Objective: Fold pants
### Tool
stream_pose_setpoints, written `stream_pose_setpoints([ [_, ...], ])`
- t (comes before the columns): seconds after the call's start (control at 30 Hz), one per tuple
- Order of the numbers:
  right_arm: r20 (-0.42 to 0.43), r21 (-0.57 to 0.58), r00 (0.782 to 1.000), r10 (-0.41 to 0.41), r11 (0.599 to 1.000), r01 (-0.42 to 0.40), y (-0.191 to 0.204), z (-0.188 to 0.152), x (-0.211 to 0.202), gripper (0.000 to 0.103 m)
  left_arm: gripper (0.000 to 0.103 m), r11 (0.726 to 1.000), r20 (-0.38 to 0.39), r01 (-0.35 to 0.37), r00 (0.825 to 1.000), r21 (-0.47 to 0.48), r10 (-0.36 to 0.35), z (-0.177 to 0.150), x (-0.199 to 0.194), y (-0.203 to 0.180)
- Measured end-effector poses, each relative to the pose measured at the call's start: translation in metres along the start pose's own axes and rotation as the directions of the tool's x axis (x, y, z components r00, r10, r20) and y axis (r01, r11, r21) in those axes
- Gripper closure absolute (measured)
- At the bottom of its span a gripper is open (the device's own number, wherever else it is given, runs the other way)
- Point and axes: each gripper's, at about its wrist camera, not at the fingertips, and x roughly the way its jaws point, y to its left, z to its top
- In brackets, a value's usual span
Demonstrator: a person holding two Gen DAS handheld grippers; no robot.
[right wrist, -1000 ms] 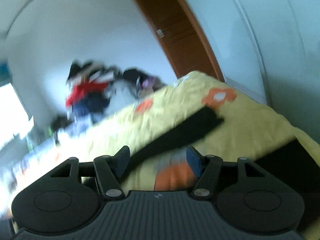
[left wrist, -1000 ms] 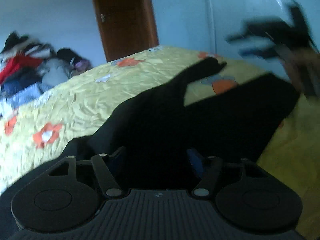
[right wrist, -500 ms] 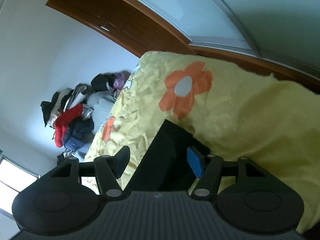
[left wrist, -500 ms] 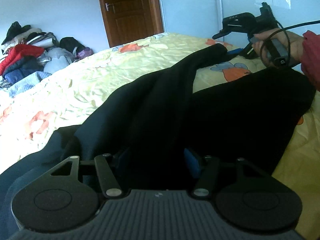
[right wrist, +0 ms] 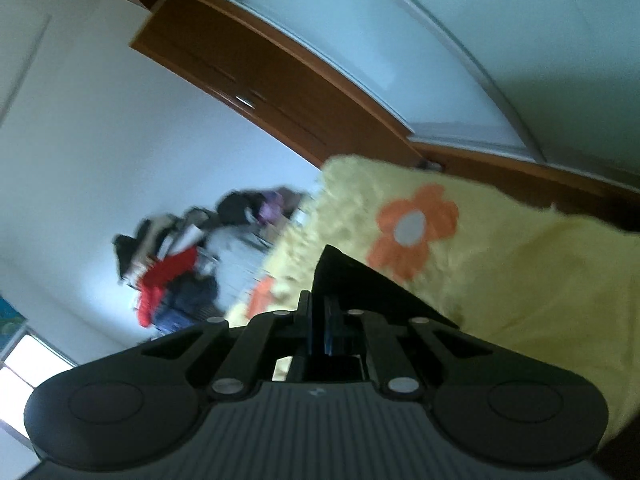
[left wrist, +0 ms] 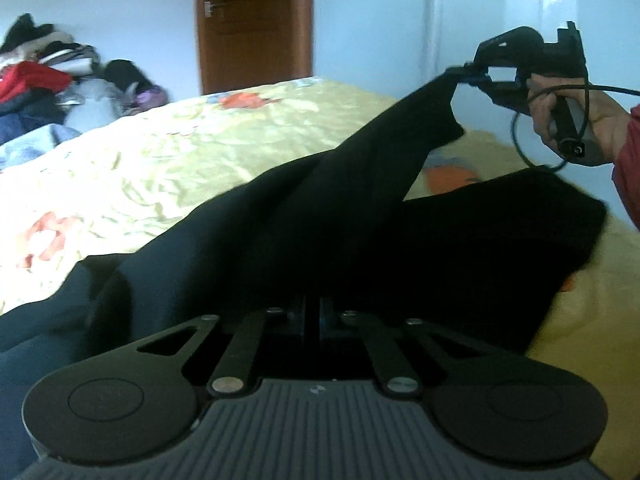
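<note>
Both tongs, left (left wrist: 312, 312) and right (right wrist: 319, 326), clamp the pants (left wrist: 360, 216); the thin hem pinch may slip if pulled taut.

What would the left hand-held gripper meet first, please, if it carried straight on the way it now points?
Most likely more of the black pants. The left hand-held gripper is already shut on that cloth, which rises in folds directly ahead. The yellow bedspread lies beyond, though depth is hard to judge in this view.
</note>
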Motion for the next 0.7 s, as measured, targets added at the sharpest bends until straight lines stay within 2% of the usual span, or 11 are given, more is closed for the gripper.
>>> stream_pose_setpoints([
  [0.1, 0.062, -0.018, 0.998, 0.032, 0.999, -0.031, 0.004, 0.002, -0.052, 0.098, 0.098, 0.996, 0.015, 0.085, 0.996, 0.014, -0.085, 0.001, -0.017, -0.003],
  [0.17, 0.097, -0.023, 0.995, 0.021, 1.000, -0.019, -0.003, -0.002, -0.090, 0.098, 0.098, 0.988, 0.010, 0.153, 0.988, 0.015, -0.153, 0.000, -0.028, -0.004],
  [0.23, 0.121, 0.000, 0.992, -0.023, 1.000, 0.023, -0.019, -0.010, -0.128, 0.098, 0.098, 0.977, -0.012, 0.213, 0.977, 0.012, -0.213, -0.005, -0.035, -0.004],
  [0.33, 0.138, 0.072, 0.983, -0.119, 0.991, 0.109, -0.054, -0.029, -0.177, 0.098, 0.098, 0.964, -0.044, 0.267, 0.963, 0.014, -0.266, -0.012, -0.041, -0.007],
  [0.5, 0.128, 0.210, 0.967, -0.221, 0.959, 0.191, -0.103, -0.058, -0.216, 0.097, 0.098, 0.957, -0.085, 0.283, 0.957, 0.064, -0.277, -0.020, -0.045, -0.015],
  [0.63, 0.116, 0.190, 0.963, -0.244, 0.957, 0.220, -0.105, -0.066, -0.218, 0.097, 0.098, 0.963, -0.111, 0.262, 0.961, 0.064, -0.254, -0.025, -0.041, -0.018],
  [0.7, 0.093, 0.157, 0.956, -0.277, 0.953, 0.260, -0.103, -0.065, -0.215, 0.097, 0.096, 0.964, -0.120, 0.261, 0.960, 0.055, -0.253, -0.025, -0.037, -0.017],
])
